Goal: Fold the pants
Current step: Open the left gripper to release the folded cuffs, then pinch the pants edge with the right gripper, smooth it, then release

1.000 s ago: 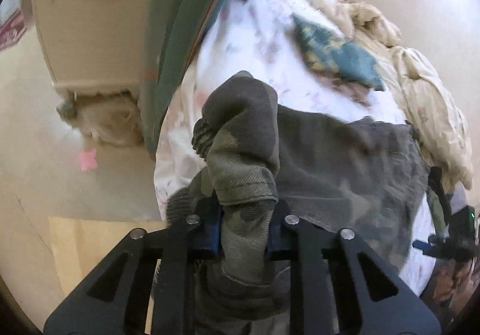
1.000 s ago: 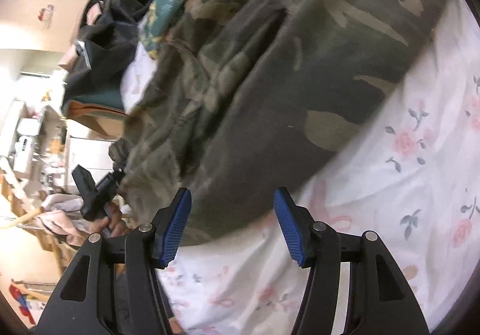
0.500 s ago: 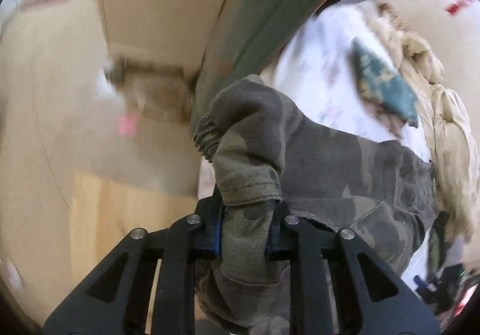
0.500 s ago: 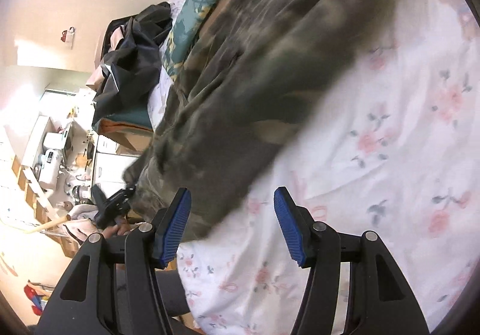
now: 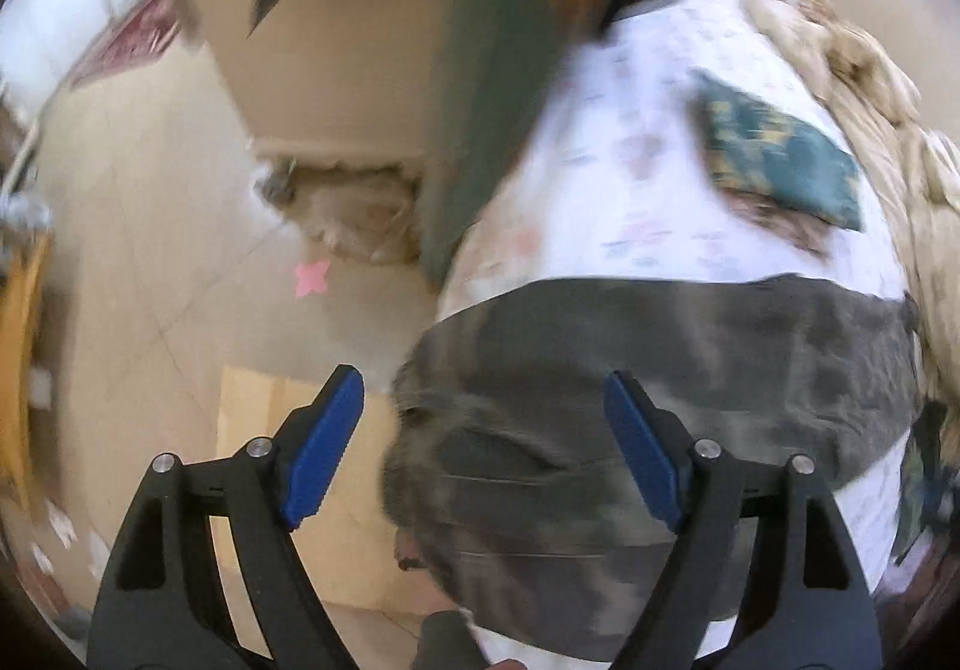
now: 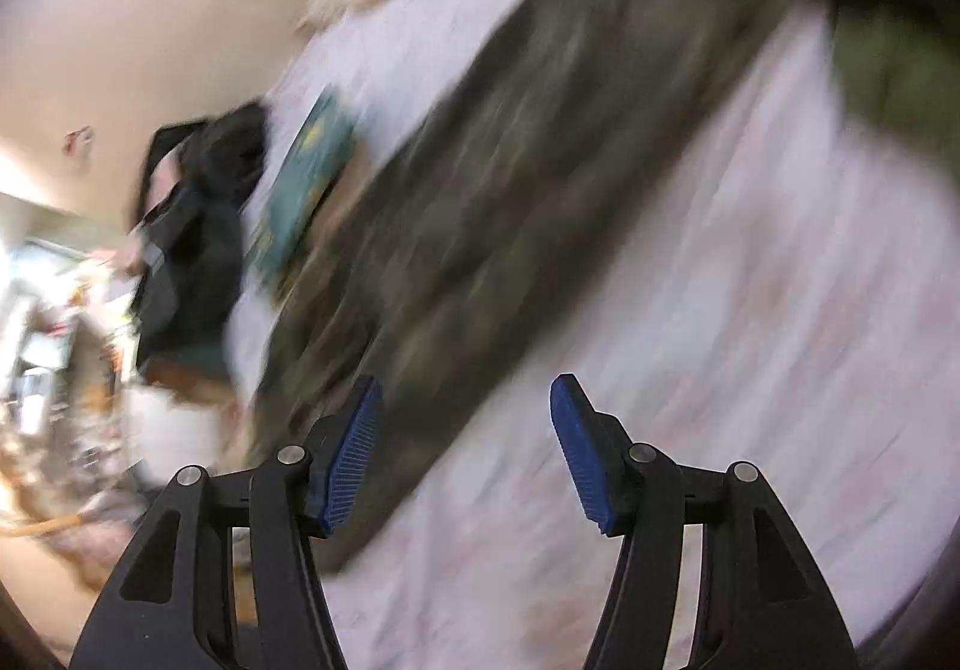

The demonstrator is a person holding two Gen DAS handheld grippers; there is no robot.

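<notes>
Camouflage pants [image 5: 630,388] are lying across the flowered bed sheet [image 5: 648,142], near the bed's edge. We are letting go after a fold: our left gripper [image 5: 483,445] is opening above the pants, pads clear of them. Our right gripper [image 6: 465,445] is hanging open, empty, beside the pants. Next, we judge, comes gripping an edge for another fold.

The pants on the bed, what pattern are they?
Camouflage, dark green and grey pants, clearest in the left wrist view.

Soft daylight throughout, both views motion-smeared, right wrist view worst with pants [image 6: 528,202] streaked diagonally, bedsheet [image 6: 750,310] washed pale toward 3 o'clock, fisheye bending and black vignette at rims, nearest claw arms sharp.
</notes>
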